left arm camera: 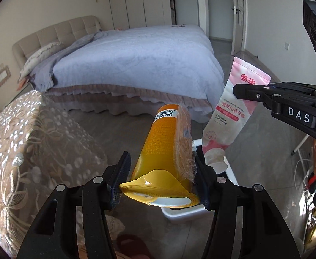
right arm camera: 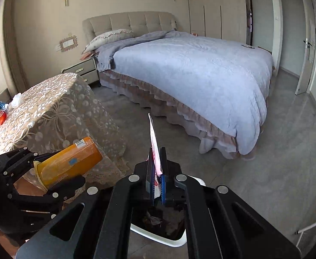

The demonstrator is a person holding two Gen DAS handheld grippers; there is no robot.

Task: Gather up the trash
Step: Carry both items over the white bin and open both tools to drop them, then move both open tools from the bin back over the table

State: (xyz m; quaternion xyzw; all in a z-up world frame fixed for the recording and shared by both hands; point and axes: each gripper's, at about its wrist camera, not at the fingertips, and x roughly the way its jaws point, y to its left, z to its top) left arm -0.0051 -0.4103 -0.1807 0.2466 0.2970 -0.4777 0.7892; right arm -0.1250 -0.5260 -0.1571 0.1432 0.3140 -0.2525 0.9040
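Bedroom floor, white bin [right arm camera: 192,240] as reference. Left gripper [left arm camera: 161,173] clamps orange cup [left arm camera: 164,142], right gripper [right arm camera: 157,178] pinches pink toothpaste tube [left arm camera: 229,112]. Both trash pieces are just above the bin, angled down, probably for dropping in.

The orange cup [left arm camera: 164,149] is a tall paper tub with a barcode label near its far end and crinkly clear wrap along one side. It lies tipped over, its open yellow rim toward the camera, squeezed between two black fingers. The pink and white toothpaste tube [left arm camera: 229,110] hangs cap down, pinched flat. A white bin [right arm camera: 180,240] sits just below both.
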